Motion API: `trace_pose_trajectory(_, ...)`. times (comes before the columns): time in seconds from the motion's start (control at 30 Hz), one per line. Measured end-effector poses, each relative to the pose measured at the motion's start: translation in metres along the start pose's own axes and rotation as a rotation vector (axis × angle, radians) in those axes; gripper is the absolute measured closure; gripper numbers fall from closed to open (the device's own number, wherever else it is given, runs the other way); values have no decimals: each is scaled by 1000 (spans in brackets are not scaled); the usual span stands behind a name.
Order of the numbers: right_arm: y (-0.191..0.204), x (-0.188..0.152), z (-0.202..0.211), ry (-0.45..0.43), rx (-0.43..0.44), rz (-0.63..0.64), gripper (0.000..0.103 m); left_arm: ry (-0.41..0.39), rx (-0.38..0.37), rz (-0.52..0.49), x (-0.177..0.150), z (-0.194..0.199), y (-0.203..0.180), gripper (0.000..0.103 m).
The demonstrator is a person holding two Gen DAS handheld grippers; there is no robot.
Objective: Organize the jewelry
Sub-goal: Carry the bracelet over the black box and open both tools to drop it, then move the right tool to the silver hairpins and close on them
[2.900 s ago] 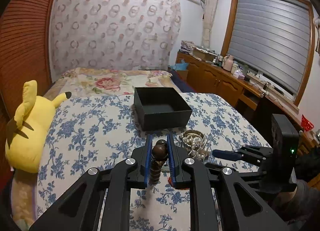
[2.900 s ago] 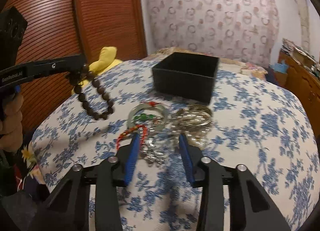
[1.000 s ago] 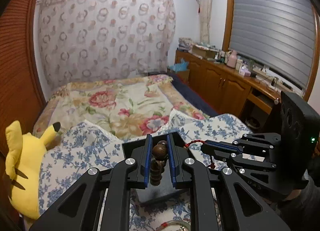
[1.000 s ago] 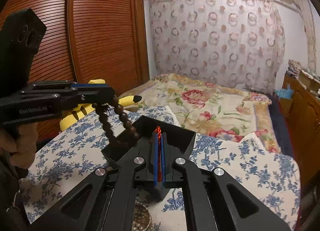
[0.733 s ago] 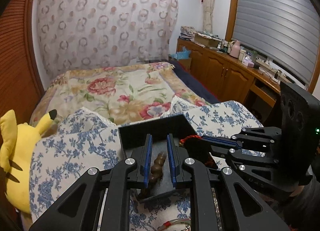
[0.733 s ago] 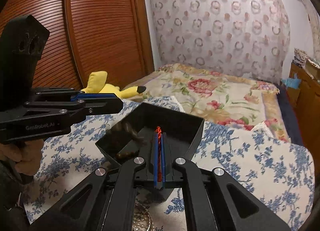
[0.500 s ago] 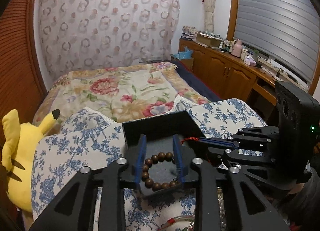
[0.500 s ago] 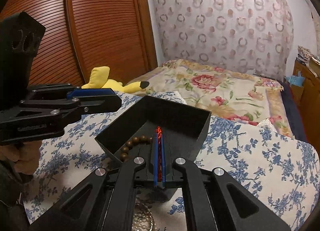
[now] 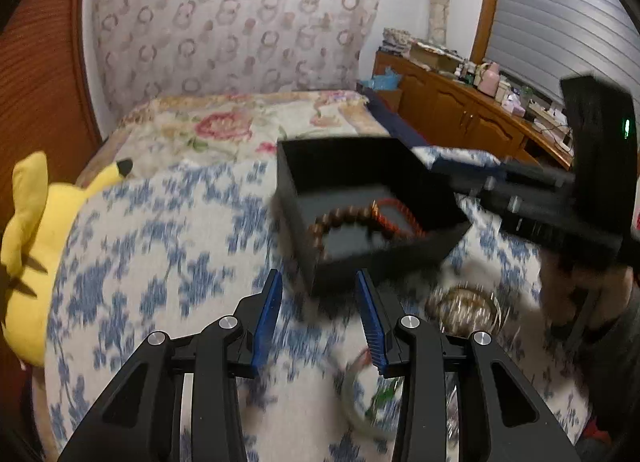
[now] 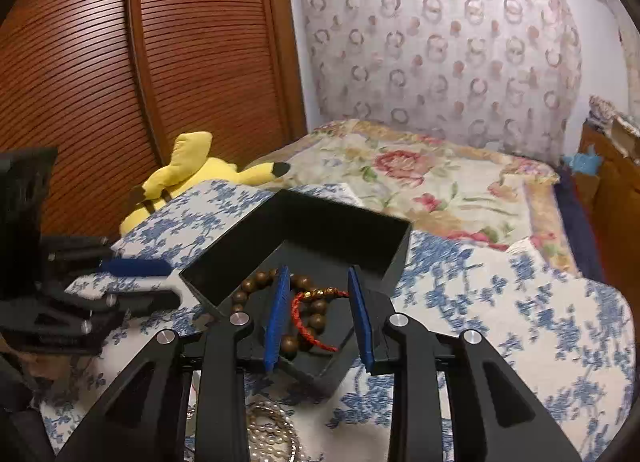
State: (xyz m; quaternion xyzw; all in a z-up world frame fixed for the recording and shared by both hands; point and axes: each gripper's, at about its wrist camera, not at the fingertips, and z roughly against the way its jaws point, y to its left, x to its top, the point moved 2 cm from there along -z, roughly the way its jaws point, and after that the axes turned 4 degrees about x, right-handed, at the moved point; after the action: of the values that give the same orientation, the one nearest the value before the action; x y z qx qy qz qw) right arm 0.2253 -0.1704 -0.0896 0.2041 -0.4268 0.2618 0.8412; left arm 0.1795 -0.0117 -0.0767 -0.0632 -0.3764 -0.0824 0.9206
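A black open box [image 9: 352,166] [image 10: 320,222] stands on the blue-flowered cloth. Inside it lie a brown wooden bead bracelet [image 9: 340,218] [image 10: 256,282] and a red cord bracelet [image 9: 394,216] [image 10: 306,316]. My left gripper [image 9: 318,294] is open and empty, just in front of the box's near corner. My right gripper [image 10: 316,290] is open and empty, over the box above both bracelets. A pearl necklace [image 10: 268,438] and a clear bangle with green [image 9: 368,398] lie on the cloth in front of the box.
A yellow plush toy [image 9: 28,246] [image 10: 188,174] lies at the left edge of the bed. A heap of metal bangles [image 9: 464,306] lies right of the box. A wooden cabinet [image 9: 460,118] stands on the right, a wooden wardrobe [image 10: 140,62] on the left.
My left gripper opened and dropped the bead bracelet into the box, then drew back. My right gripper opened and released the red cord bracelet into the box.
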Motion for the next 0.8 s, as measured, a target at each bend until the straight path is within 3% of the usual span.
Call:
trace_pose_trajectory(0.3,19,-10,44,-16,-65,45,70,17,11,-18,-31,17,-3,66)
trace_pose_trajectory(0.7,48,-83,88,21,-94,-1,70,31,28,-9,-55,21,-4,65)
trace_pose_trajectory(0.73,50,-86,88,24,-94,-6,70,35,32,-11,-56,20,-4,59)
trace_pose_trajectory(0.8,54,-95,90,38,-82,-28,70,32,32,-12,-58,21,-4,37)
